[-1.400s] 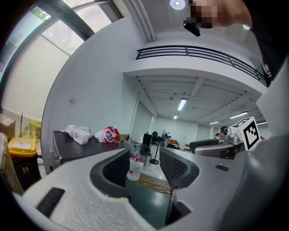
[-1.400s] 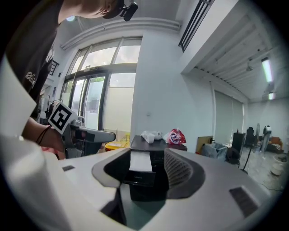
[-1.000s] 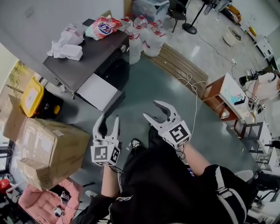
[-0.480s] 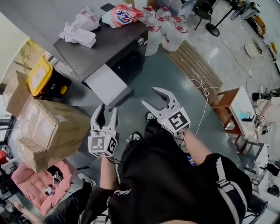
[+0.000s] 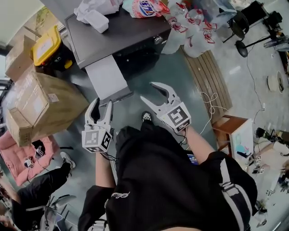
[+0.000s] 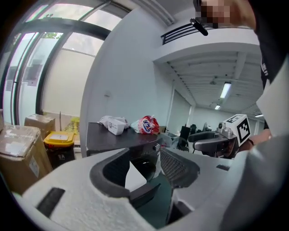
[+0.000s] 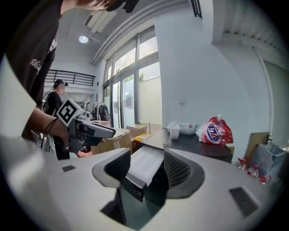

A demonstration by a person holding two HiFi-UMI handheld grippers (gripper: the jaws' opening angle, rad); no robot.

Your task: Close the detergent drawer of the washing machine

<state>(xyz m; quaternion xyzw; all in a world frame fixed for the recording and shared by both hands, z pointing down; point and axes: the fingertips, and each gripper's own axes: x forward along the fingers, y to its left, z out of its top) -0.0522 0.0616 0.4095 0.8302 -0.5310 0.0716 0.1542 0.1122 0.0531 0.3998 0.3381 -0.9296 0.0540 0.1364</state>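
The dark grey washing machine (image 5: 122, 34) stands at the top of the head view. Its white detergent drawer (image 5: 106, 79) sticks out toward me over the green floor. My left gripper (image 5: 102, 106) is open and empty, a short way in front of the drawer's front edge. To its right my right gripper (image 5: 149, 92) is open too, beside the drawer's right corner and apart from it. In the left gripper view the drawer (image 6: 134, 177) shows between the open jaws of the left gripper (image 6: 144, 169). The right gripper view has the drawer (image 7: 146, 162) framed by the right gripper (image 7: 144, 169).
A large cardboard box (image 5: 40, 106) sits left of the drawer, with a yellow-lidded bin (image 5: 45, 45) behind it. A red detergent bag (image 5: 146, 6) and white bags (image 5: 97, 11) lie on the machine. Bottles (image 5: 194, 27), a wooden pallet (image 5: 207, 76) and a small table (image 5: 235, 135) are to the right.
Both grippers have moved closer to the washing machine and its drawer. The head view has swung, so the machine now sits higher and more central.
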